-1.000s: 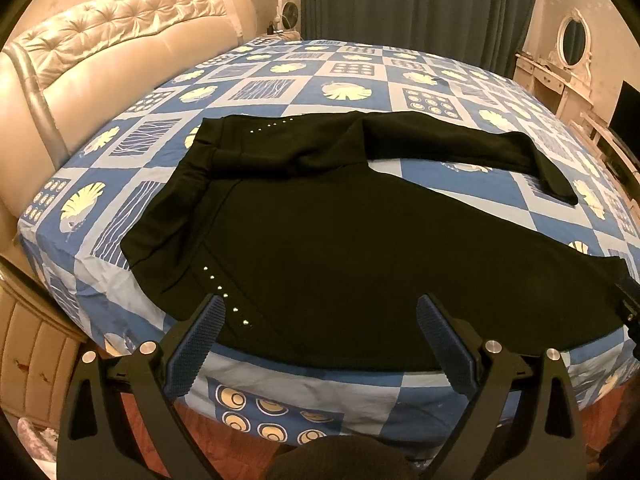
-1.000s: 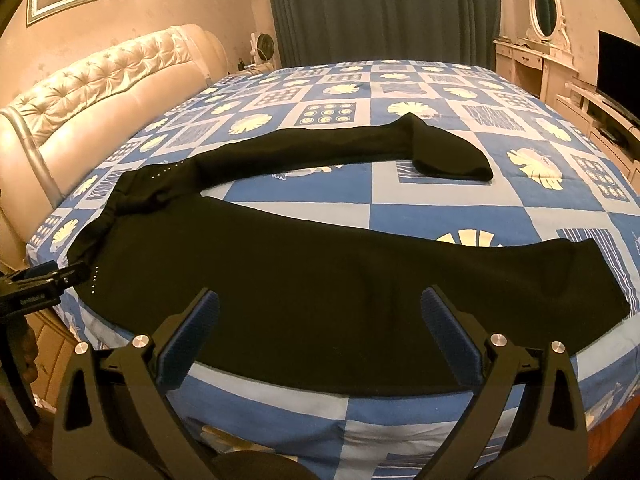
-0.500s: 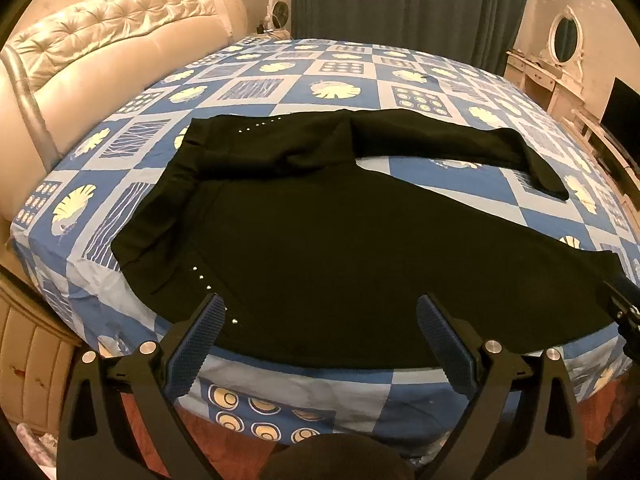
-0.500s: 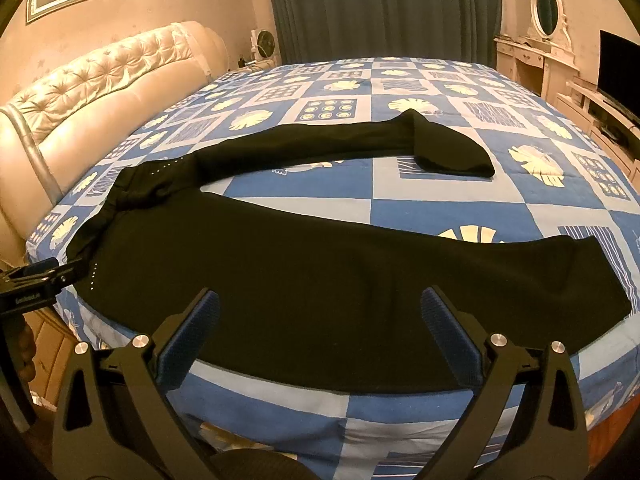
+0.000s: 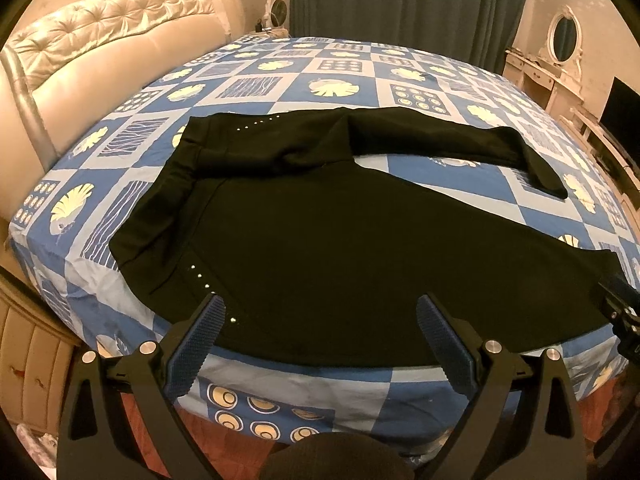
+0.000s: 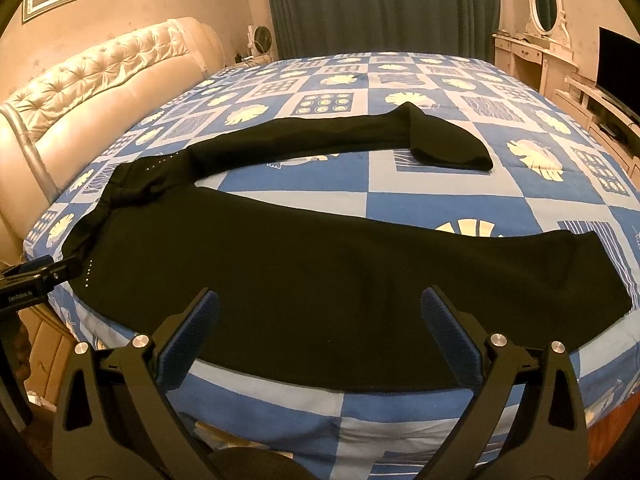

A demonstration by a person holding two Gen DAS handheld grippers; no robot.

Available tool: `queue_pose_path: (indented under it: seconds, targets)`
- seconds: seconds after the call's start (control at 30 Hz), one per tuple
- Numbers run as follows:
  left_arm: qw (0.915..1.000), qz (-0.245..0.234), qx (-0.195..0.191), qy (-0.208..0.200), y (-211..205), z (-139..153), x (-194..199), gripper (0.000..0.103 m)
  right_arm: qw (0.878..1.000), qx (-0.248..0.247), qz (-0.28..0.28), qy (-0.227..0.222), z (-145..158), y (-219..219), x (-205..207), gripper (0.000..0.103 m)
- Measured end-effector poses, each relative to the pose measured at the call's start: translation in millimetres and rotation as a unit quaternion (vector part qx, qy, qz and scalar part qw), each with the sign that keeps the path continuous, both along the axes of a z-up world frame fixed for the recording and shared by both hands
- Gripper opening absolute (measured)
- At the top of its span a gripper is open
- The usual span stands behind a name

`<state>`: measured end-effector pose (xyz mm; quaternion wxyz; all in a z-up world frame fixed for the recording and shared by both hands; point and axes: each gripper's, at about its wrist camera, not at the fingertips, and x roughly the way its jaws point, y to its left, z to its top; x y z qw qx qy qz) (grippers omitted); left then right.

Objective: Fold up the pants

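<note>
While both tools hang off the near edge of the bed, I log the following for the fold.

Left tool (image 5: 318, 330): fingers spread wide apart, nothing between them; it hovers over the near edge of the pants, toward the waist end.

Right tool (image 6: 320, 322): fingers likewise spread apart and empty; it hovers over the near leg, toward the hem end.

Pants (image 5: 360, 240): black, lying flat on the bed (image 5: 332, 396), waist toward the headboard (image 5: 100, 52), legs splayed in an open V. The near leg (image 6: 360, 280) runs along the bed's near edge; the far leg (image 6: 320, 136) lies well apart from it, with its hem turned over on itself.

Weight: I judge the pants light to moderate; one tool per end should lift a leg easily.

Stiffness: soft and limp by the way the cloth follows the bed. I expect it to sag between two grip points and to drag rather than slide as a sheet.

Surface: matte cloth, not slippery by the look of it; the ribbed finger pads (image 5: 194, 346) should hold a pinched edge.

Fragility: none apparent; small bright studs (image 5: 200, 276) near the hip are best kept out of the pinch.

Grip points: I would pinch the waistband (image 5: 152, 216) with the left tool and a leg hem (image 6: 600, 276) with the right, taking both cloth layers at the edge.

Risk: catching the bed cover together with the cloth.
</note>
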<state>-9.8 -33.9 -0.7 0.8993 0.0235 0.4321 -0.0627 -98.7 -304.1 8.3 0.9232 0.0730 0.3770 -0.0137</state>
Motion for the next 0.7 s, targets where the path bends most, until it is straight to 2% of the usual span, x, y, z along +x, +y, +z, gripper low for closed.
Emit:
queue_pose_path:
  seconds: [0.7]
  targets:
    - [1.0, -0.001, 0.001, 0.003, 0.2, -0.7, 1.0, 0.096, 1.0, 0.001, 0.002, 0.01, -4.9, 1.4, 1.8, 0.101]
